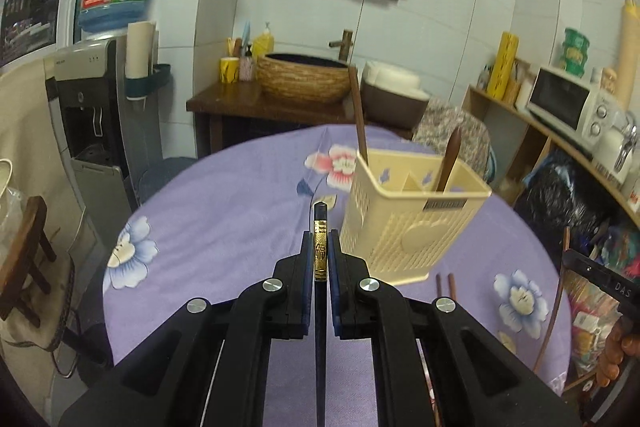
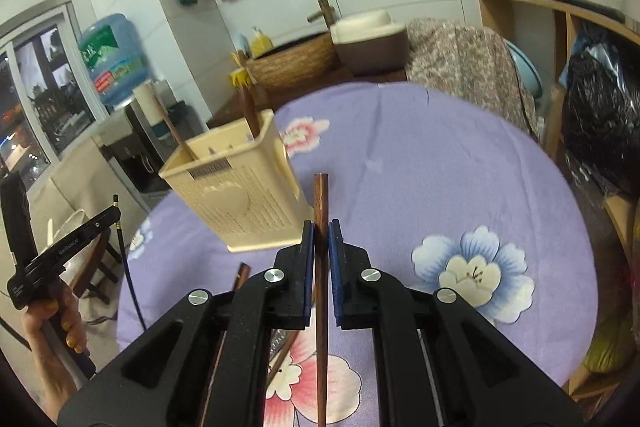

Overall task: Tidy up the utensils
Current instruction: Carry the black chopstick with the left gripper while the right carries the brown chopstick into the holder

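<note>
left tongs (image 1: 319, 247) clamp a dark chopstick (image 1: 320, 227) beside the cream utensil basket (image 1: 404, 219); right tongs (image 2: 320, 241) clamp a brown chopstick (image 2: 321, 203) near it. either upright stick could pivot, miss a compartment, tip the basket.

The lower length of the dark chopstick (image 1: 320, 243) runs down between the left tongs (image 1: 320, 251) and out of the left wrist view's bottom edge, so its tip cannot be seen. The brown chopstick (image 2: 321, 227) in the right tongs (image 2: 320, 239) likewise leaves the right wrist view at the bottom. Inside the cream holder (image 1: 404, 223), the lower parts of the two brown utensils (image 1: 448, 163) are hidden by its walls, and what kind they are cannot be told. Two brown chopsticks (image 1: 446, 285) near the worktop's (image 1: 224, 211) near edge show only their ends; the tongs cover the rest. The holder's small label (image 1: 445, 204) is too small to read.
</note>
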### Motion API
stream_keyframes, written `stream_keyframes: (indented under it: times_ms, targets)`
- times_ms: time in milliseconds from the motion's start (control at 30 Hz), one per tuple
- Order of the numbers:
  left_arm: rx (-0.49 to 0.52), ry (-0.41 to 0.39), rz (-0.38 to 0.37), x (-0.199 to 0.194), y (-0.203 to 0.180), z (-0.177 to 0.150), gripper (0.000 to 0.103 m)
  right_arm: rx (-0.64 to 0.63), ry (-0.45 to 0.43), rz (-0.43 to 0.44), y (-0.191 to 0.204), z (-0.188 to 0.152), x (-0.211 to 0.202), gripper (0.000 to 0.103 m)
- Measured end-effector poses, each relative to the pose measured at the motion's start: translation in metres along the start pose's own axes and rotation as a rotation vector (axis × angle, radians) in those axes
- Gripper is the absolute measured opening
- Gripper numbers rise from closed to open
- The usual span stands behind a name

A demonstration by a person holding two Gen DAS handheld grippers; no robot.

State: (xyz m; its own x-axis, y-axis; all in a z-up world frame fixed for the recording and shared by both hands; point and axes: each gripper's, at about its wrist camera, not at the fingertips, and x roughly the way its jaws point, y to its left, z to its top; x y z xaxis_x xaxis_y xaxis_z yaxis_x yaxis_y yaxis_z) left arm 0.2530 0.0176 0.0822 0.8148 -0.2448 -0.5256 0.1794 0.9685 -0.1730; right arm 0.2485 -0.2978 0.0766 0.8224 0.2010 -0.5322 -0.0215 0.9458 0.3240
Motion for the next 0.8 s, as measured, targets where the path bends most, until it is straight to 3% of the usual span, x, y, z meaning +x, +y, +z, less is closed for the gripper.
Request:
stream_keyframes:
  times_ms: [167,800]
  targets:
    - [-0.007,-0.068,0.011,-0.018,0.003,0.011,0.008,-0.047,-0.063,-0.004,0.007,0.015,-0.025,0.008]
    - [0.007,-0.108,0.011,-0.027,-0.001,0.026,0.008,-0.128,-0.093,-0.027,0.017,0.037,-0.031,0.008]
